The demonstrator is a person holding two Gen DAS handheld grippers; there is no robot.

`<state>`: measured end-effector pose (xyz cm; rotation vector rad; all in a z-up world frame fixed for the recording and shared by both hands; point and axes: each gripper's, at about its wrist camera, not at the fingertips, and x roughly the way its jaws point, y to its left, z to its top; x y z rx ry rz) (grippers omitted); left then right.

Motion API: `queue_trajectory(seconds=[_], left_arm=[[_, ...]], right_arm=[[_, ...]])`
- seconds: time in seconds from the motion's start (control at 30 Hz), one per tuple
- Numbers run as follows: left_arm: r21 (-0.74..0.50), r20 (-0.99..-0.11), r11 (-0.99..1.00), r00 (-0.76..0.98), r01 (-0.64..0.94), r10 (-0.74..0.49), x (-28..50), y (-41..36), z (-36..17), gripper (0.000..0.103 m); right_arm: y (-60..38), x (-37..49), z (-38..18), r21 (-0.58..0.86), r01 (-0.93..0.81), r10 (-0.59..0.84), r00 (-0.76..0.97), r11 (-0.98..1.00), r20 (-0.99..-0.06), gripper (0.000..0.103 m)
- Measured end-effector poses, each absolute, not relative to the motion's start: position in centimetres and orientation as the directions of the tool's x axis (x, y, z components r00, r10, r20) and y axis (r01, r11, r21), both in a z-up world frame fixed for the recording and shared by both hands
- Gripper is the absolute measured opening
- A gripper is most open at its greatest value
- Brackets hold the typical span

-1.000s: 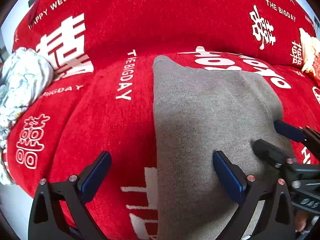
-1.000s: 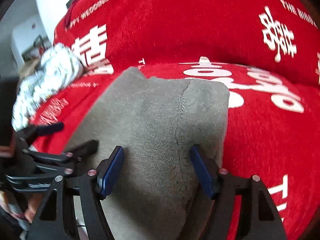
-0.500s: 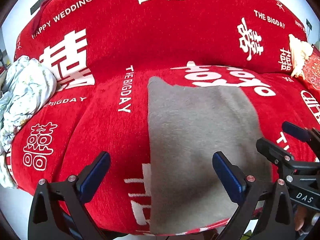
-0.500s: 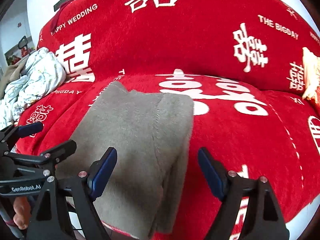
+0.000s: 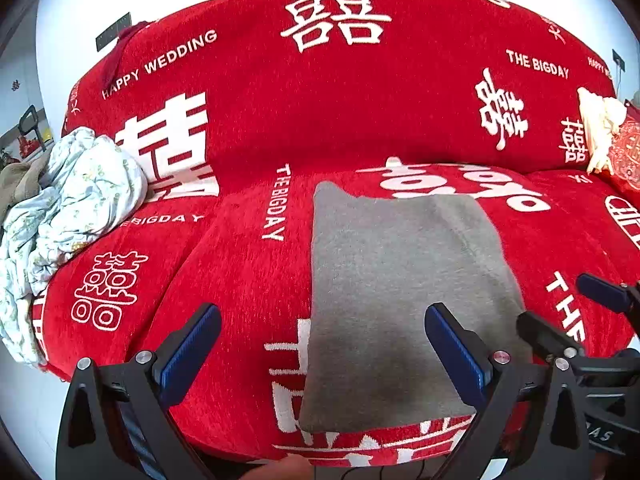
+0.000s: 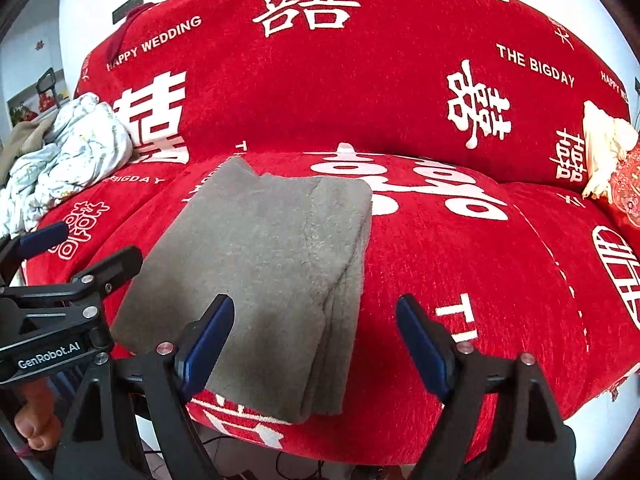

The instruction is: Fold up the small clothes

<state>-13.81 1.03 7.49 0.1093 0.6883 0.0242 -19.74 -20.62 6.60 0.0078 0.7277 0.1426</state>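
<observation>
A grey fleecy garment (image 5: 396,300) lies folded into a long rectangle on the seat of a red sofa (image 5: 240,264); in the right wrist view the garment (image 6: 264,272) shows stacked layers along its right edge. My left gripper (image 5: 320,340) is open and empty, held back from the garment's near end. My right gripper (image 6: 316,332) is open and empty, also clear of the cloth. Each gripper shows at the edge of the other's view.
A crumpled pale floral cloth (image 5: 68,216) lies at the sofa's left end. A cream item and a red embroidered cushion (image 5: 624,148) sit at the right end. The sofa's front edge (image 5: 360,444) is just below the garment.
Both grippers have pulled back and up from the garment, which now lies flat and free on the seat. Both stayed open.
</observation>
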Motion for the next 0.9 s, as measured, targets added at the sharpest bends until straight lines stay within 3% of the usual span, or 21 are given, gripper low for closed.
queue_trajectory(seconds=[0.9], left_arm=[[0.099,-0.629,0.995,0.775,-0.001,0.063,-15.2,1.3,7.5,0.102]], right_arm=[[-19.7,-21.6,7.6,0.027,-0.123,0.112,0.758,0.992,-0.643,0.085]])
